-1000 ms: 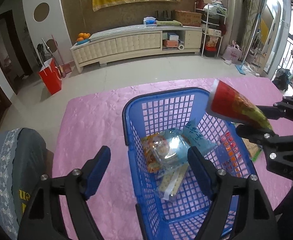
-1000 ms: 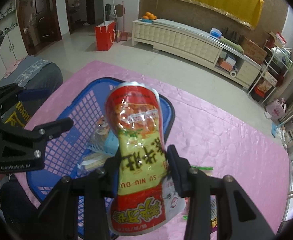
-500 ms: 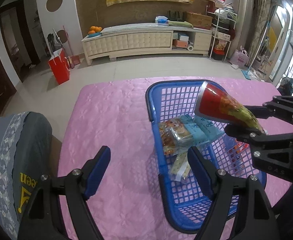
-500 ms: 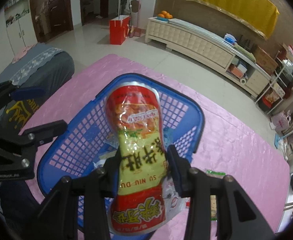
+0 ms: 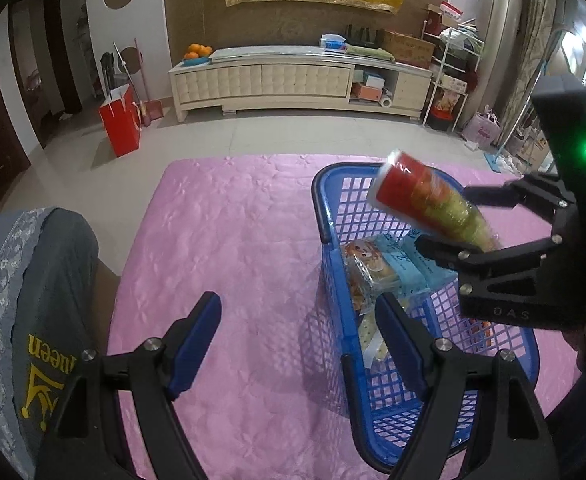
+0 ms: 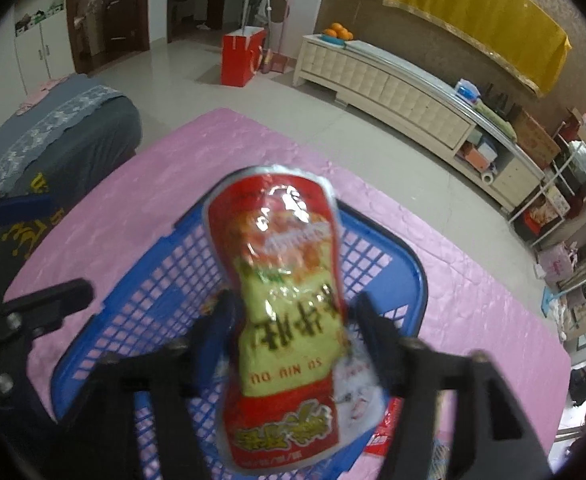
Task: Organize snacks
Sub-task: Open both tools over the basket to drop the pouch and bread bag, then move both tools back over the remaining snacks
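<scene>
Right gripper [image 6: 293, 316] is clamping the red-and-green foil snack pouch [image 6: 289, 300] mid-body, its jaws hanging over the blue plastic mesh basket [image 5: 333, 216], likely for dropping. Left gripper [image 5: 297, 328], jaws apart and empty, is straddling the basket's near wall.

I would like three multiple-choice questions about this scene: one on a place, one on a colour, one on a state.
1. Where is the red and yellow snack packet?
A. flat on the pink cloth
B. held above the blue basket
C. on the grey cushion

2. What colour are the pads of the left tool?
A. blue
B. white
C. green

3. How is the left tool now?
A. shut on a packet
B. open and holding nothing
C. gripping the basket rim

Answers:
1 B: the right tool carries it, with the basket grid behind it.
2 A: both pads show blue in the left wrist view.
3 B: its fingers stand wide apart, with only the pink cloth and the basket between them.
</scene>
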`<state>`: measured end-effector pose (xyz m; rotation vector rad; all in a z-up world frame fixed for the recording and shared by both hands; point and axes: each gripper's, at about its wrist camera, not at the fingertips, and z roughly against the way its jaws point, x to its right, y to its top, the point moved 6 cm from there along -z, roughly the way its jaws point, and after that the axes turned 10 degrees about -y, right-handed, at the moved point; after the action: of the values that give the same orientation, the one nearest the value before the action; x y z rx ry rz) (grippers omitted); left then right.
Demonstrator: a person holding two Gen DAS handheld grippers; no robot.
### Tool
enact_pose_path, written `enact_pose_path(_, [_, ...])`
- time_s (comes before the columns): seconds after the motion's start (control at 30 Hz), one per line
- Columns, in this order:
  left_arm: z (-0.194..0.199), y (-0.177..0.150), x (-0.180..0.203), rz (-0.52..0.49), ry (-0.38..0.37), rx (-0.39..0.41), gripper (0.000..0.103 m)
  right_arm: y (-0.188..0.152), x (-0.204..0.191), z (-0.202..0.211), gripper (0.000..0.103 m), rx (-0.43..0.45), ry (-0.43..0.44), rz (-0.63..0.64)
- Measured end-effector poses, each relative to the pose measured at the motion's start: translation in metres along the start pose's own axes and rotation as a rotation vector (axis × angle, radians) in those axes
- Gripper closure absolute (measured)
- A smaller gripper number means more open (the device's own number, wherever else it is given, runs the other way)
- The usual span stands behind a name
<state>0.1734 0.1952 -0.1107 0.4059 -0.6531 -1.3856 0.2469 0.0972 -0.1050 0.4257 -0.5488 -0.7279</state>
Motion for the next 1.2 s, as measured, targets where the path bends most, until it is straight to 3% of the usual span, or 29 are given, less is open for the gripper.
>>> enact_pose_path(0.13, [0.001, -0.003, 0.002, -0.002, 0.010, -0.008, 0.025, -0.005, 0.005, 0.006, 0.015, 0.010, 0.009, -0.019])
enact_pose_path(0.53, [0.039, 0.003, 0.047, -0.046, 0.001, 0.044, 0.025, -0.027, 0.042, 0.070, 0.015, 0.066, -0.021, -0.081])
enact_pose_path(0.83, [0.049, 0.005, 0.104, -0.133, -0.031, 0.050, 0.025, -0.055, 0.081, 0.098, 0.015, 0.085, -0.054, -0.136])
enact_pose_path(1.2, [0.029, -0.003, 0.177, -0.197, -0.079, 0.018, 0.025, -0.104, 0.129, 0.102, 0.015, 0.055, -0.086, -0.206])
